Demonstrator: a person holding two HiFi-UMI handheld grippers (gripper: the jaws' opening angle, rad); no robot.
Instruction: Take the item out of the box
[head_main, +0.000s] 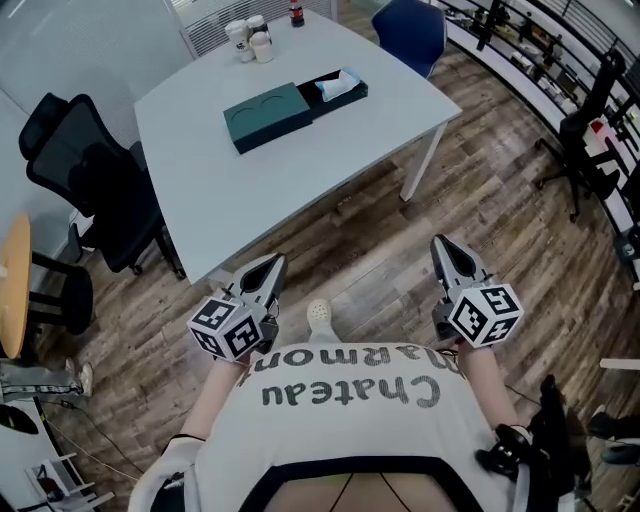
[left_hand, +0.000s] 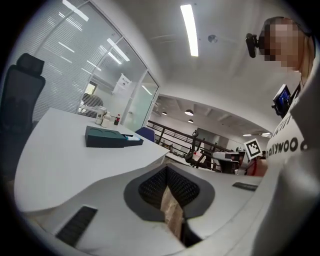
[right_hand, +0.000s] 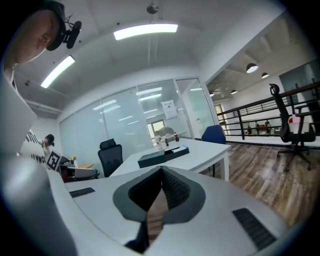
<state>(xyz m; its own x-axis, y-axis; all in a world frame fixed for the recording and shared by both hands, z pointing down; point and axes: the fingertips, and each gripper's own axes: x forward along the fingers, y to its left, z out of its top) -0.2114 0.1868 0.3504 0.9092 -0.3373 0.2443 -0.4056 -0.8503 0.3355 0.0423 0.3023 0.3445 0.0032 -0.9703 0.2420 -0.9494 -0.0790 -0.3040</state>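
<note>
A dark green box (head_main: 295, 108) lies on the white table (head_main: 230, 190), its inner drawer slid out to the right with a pale item (head_main: 340, 84) in it. The box (left_hand: 107, 137) shows far off in the left gripper view and again as the box (right_hand: 162, 156) in the right gripper view. My left gripper (head_main: 270, 267) and right gripper (head_main: 440, 245) hang near my body, short of the table's near edge, well away from the box. Both are shut with nothing between their tips.
Cups and a small bottle (head_main: 296, 13) stand at the table's far edge. A black office chair (head_main: 85, 170) is left of the table, a blue chair (head_main: 410, 30) behind it. Another black chair (head_main: 590, 120) and shelving stand at the right. Wooden floor lies below.
</note>
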